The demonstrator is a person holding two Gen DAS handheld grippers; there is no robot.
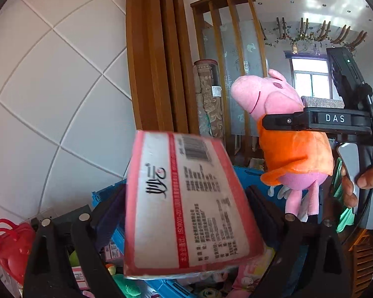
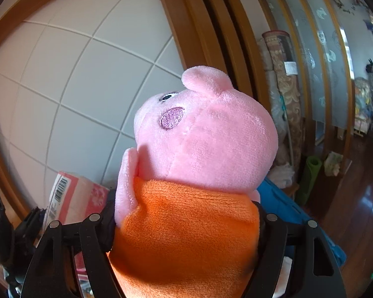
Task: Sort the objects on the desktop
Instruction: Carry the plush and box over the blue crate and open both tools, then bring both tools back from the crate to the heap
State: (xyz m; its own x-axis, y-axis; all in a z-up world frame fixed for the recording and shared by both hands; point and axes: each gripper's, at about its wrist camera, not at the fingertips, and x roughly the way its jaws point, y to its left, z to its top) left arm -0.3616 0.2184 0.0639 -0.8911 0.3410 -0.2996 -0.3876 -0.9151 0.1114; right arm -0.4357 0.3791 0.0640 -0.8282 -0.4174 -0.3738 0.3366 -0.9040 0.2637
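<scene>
Both claws carry loads above the blue crate (image 1: 248, 176).
The left claw (image 1: 186, 213) is clamped on a pink tissue pack (image 1: 186, 203); right of it, the right claw (image 2: 184, 223) grips a plush pig (image 2: 199, 161) by its orange dress.

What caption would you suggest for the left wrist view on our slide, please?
Left tool lifts a pink tissue pack while the right tool carries a plush pig.
</scene>
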